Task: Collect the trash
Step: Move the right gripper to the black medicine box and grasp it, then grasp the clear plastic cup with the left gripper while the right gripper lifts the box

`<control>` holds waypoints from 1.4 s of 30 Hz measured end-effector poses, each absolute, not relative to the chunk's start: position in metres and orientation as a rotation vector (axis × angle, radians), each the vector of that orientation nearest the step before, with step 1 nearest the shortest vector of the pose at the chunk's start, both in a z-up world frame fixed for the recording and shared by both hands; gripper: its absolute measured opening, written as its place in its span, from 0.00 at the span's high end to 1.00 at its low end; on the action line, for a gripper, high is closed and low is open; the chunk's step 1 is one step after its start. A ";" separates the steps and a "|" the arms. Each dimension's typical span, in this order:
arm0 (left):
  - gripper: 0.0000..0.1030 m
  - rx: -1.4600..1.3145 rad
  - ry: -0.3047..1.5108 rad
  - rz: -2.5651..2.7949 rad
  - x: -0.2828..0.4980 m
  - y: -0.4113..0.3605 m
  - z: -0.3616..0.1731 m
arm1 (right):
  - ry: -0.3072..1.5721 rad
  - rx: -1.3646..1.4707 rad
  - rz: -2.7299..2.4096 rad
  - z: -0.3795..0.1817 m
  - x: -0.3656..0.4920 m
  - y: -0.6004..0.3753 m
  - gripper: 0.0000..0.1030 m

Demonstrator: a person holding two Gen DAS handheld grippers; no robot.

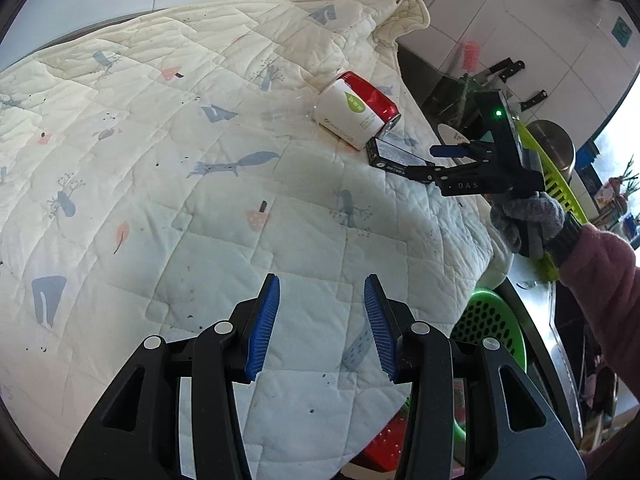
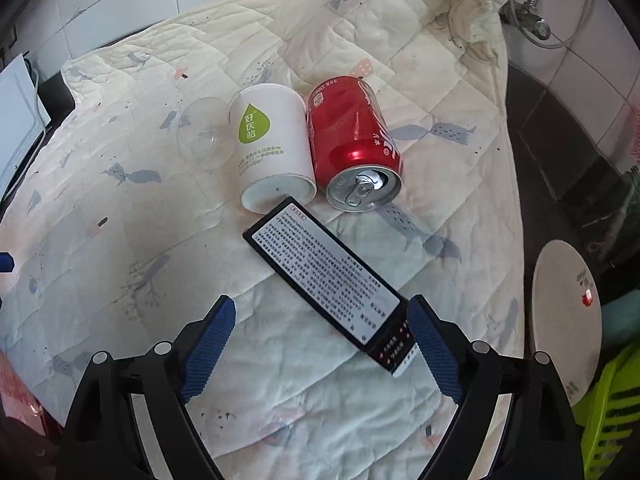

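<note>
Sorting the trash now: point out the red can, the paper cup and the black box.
red can point(image 2: 352, 128), right wrist view, on its dented side.
paper cup point(image 2: 276, 140), right wrist view, on its white wall.
black box point(image 2: 324, 268), right wrist view, on its printed label.

The white paper cup point(image 2: 272, 148) carries a green drop-shaped mark with the characters "好庆怡", above lines of print too small to read. The black flat box point(image 2: 328, 276) bears a white panel of dense Chinese print, not legible, and the red can point(image 2: 352, 132) shows white script and characters that cannot be made out. The right gripper point(image 1: 430, 162) has "DAS" lettered on its black body.
</note>
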State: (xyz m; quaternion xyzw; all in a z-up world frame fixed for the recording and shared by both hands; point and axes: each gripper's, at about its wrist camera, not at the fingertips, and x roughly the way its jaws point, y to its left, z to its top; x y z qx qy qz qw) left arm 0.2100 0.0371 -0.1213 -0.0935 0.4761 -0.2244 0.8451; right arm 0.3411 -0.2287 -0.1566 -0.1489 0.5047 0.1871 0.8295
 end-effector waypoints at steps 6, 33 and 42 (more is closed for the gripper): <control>0.57 -0.209 1.014 -0.441 0.221 0.052 -0.127 | 1.101 -0.333 0.426 -0.173 0.368 -0.223 0.18; 0.32 0.145 0.882 -0.580 0.341 0.001 -0.112 | 1.196 -0.233 0.402 -0.177 0.333 -0.215 0.50; 0.32 0.322 0.863 -0.656 0.382 -0.028 -0.140 | 1.186 -0.113 0.367 -0.158 0.283 -0.234 0.56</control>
